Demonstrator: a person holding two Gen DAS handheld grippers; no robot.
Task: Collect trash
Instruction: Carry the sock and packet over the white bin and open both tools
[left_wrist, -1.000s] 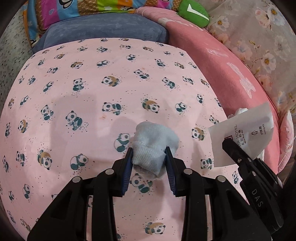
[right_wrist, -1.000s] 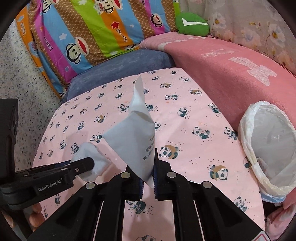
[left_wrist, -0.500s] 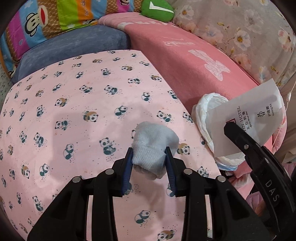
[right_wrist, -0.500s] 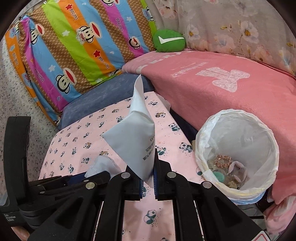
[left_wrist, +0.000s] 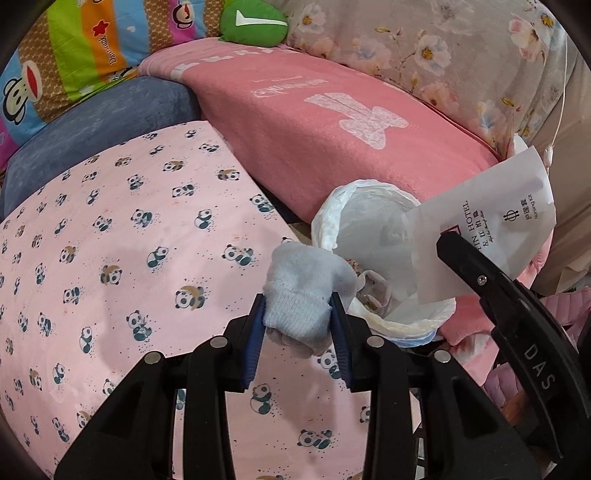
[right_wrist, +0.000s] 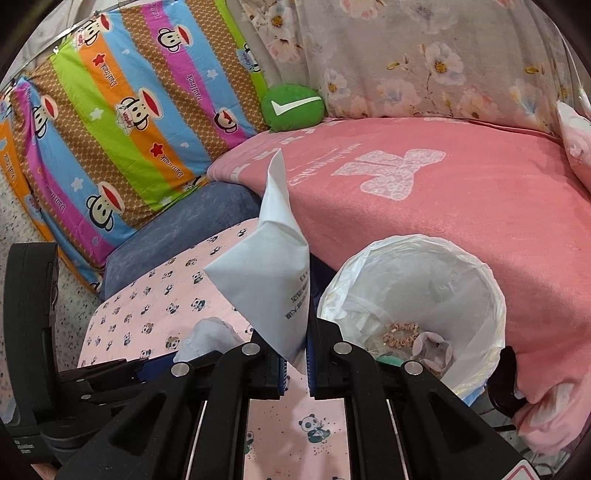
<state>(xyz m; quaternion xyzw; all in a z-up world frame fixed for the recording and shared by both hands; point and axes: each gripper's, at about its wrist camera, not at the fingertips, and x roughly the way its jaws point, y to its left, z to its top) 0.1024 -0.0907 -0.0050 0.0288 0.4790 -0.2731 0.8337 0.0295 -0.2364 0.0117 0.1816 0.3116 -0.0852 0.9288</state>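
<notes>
My left gripper is shut on a light blue sock and holds it above the edge of the pink panda-print table, just left of the trash bin. My right gripper is shut on a white paper hotel packet, which also shows in the left wrist view, held over the bin's near rim. The bin has a white plastic liner and holds a hair tie and scraps. The sock also shows in the right wrist view.
A pink blanket covers the sofa behind the bin. A blue cushion, a striped monkey-print pillow and a green cushion lie at the back. Floral fabric hangs behind.
Both grippers have swung right from over the table toward the bin, still holding the sock and the packet. The bin is now close and its contents show.
</notes>
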